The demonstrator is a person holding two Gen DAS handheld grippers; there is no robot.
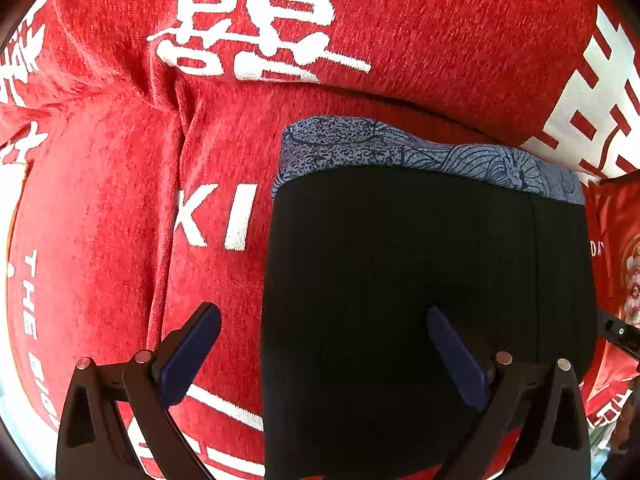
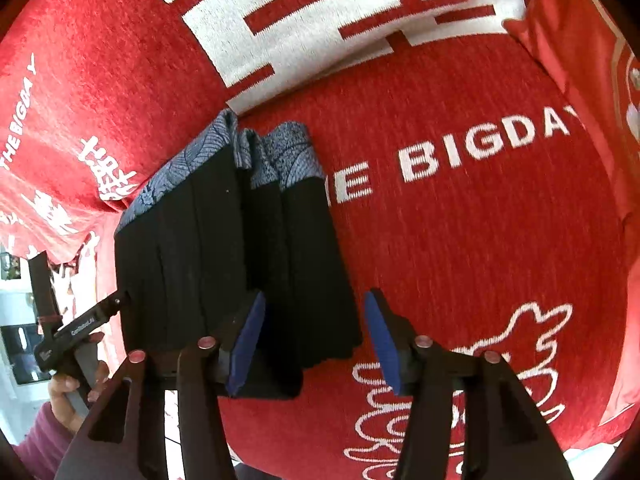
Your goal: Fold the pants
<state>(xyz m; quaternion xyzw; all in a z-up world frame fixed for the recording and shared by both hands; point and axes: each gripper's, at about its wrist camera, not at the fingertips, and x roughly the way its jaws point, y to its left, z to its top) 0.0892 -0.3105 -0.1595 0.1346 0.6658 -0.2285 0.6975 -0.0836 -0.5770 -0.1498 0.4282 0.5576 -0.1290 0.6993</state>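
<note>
The black pants (image 1: 424, 264) lie folded into a compact stack on the red cover, with a blue patterned waistband (image 1: 400, 152) at the far end. My left gripper (image 1: 324, 320) is open above the stack's near left edge, holding nothing. In the right wrist view the pants (image 2: 224, 248) show as several stacked layers with the waistband (image 2: 280, 152) at the far end. My right gripper (image 2: 314, 316) is open over the stack's near right corner, empty. The left gripper's body (image 2: 84, 324) and the hand holding it show at the left edge.
The red cover with white lettering (image 2: 460, 152) drapes the seat and a backrest (image 1: 360, 20) behind the pants. A red cushion (image 2: 592, 60) stands at the right. A fold in the cover (image 1: 176, 152) runs to the left of the pants.
</note>
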